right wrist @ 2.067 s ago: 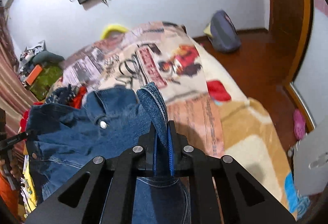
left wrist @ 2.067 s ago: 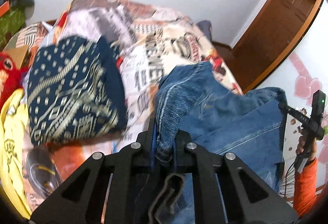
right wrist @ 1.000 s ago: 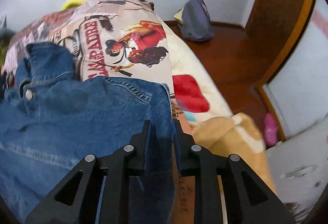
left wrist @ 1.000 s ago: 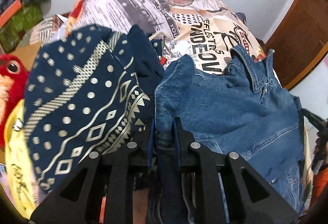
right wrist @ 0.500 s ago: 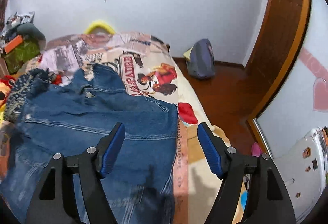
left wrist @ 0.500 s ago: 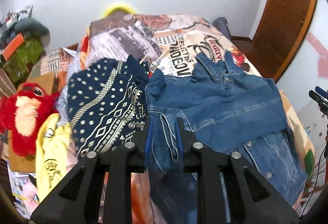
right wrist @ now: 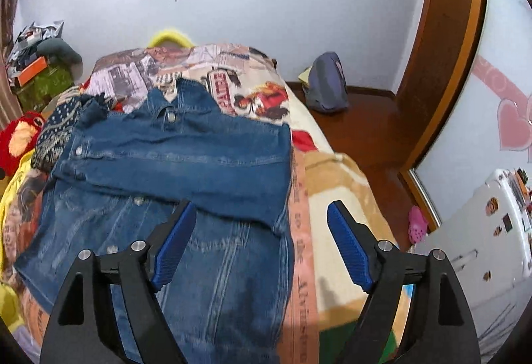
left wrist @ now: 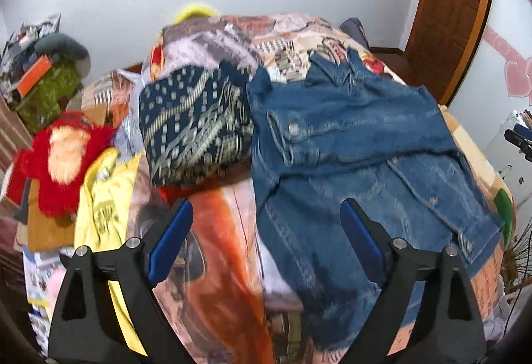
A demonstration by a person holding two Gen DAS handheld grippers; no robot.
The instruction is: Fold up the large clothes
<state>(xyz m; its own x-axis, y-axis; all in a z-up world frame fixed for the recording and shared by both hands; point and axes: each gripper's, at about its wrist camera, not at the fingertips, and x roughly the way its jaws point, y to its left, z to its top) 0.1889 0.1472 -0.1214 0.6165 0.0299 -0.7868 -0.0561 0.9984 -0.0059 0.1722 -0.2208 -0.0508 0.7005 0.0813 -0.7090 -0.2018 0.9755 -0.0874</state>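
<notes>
Both sets of fingers are opening, wide apart and empty, above the denim jacket (left wrist: 359, 144) lying flat on the bed (right wrist: 335, 177), collar far; the right gripper (right wrist: 259, 247) hangs over its right edge, the left gripper (left wrist: 266, 237) over its left

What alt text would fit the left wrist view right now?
A blue denim jacket lies on a bed's printed bedspread, with both sleeves folded across it. The left gripper is opening above it, holding nothing. A folded navy patterned garment lies beside the jacket.

bare bedspread (left wrist: 216, 264) lies open left of the denim jacket (left wrist: 349, 137). a folded patterned cloth (left wrist: 196, 121) touches the jacket's left edge.
</notes>
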